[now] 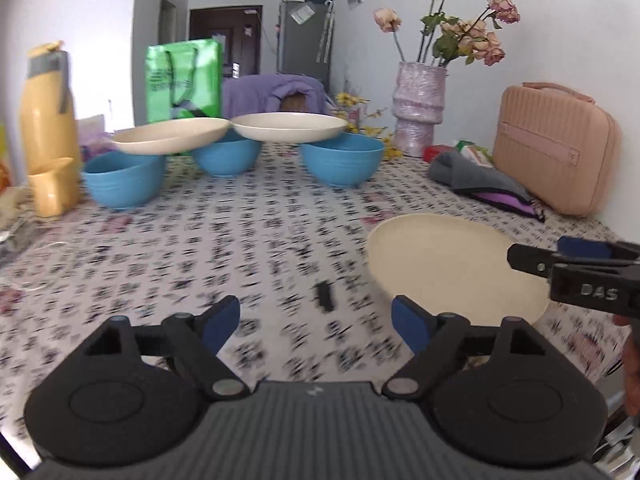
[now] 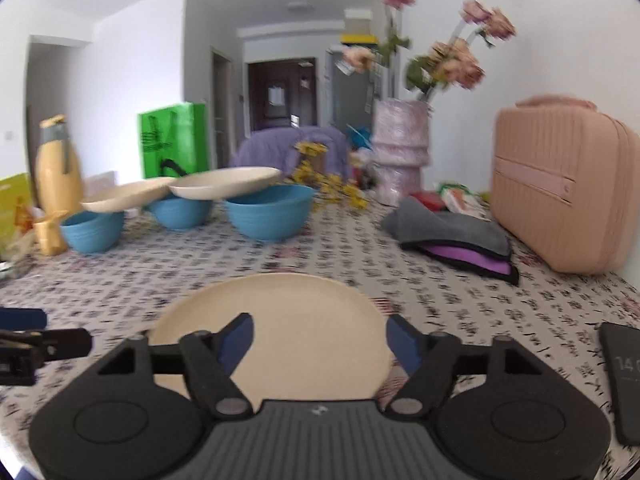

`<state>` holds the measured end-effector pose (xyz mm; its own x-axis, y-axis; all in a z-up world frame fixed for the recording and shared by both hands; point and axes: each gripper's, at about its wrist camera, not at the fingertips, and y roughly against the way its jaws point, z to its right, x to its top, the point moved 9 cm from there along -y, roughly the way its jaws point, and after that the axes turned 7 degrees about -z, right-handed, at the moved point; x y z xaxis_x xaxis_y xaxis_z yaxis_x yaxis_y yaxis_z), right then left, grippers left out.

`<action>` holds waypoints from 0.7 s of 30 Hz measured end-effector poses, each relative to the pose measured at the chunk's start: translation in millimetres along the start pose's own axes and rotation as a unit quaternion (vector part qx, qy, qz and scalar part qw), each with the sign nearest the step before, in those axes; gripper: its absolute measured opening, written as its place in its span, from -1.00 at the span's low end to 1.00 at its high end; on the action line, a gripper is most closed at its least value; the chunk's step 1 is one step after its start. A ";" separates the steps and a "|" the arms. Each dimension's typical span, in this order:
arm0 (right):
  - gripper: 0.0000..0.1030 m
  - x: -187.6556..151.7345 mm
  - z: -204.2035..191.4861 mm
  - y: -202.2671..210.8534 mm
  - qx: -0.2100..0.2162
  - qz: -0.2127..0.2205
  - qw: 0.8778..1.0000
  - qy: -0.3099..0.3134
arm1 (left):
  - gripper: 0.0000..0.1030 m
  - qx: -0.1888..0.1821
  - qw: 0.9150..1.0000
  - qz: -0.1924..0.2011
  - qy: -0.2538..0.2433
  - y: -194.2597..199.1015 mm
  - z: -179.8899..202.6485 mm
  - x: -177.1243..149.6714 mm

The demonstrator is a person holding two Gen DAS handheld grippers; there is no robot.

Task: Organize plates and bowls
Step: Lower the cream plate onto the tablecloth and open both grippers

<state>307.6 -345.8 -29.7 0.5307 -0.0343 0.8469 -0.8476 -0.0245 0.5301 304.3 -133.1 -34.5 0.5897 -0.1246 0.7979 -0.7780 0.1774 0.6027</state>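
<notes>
Right wrist view: our right gripper point(image 2: 318, 338) hangs spread over the loose cream plate point(image 2: 276, 328) near the table's point(image 2: 460, 304) front edge, empty.

Our left gripper point(image 1: 316, 320) is also spread, holding nothing, just left of that plate. Two more plates point(image 1: 172, 135) point(image 1: 290, 126) bridge three blue bowls point(image 1: 124, 182) point(image 1: 226, 158) point(image 1: 342, 160) toward the far edge. For a clean pick, we judge we should drop low, slide one finger under the near rim, pinch firmly, and lift level, steering clear of the phone point(image 2: 624, 380) at the right edge.

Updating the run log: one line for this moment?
left gripper open, empty | right gripper open over near plate | two plates bridging three bowls
</notes>
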 end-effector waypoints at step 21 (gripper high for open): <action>0.83 -62.1 -125.8 69.6 0.105 0.004 0.994 0.031 | 1.00 0.109 0.989 0.051 0.084 100.0 -103.2 -62.1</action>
<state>215.3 -219.8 -40.1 0.5173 0.0253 0.8555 -0.8291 -0.2331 0.5082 212.2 -6.9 -24.5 0.5188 0.0503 0.8534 -0.8530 -0.0357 0.5207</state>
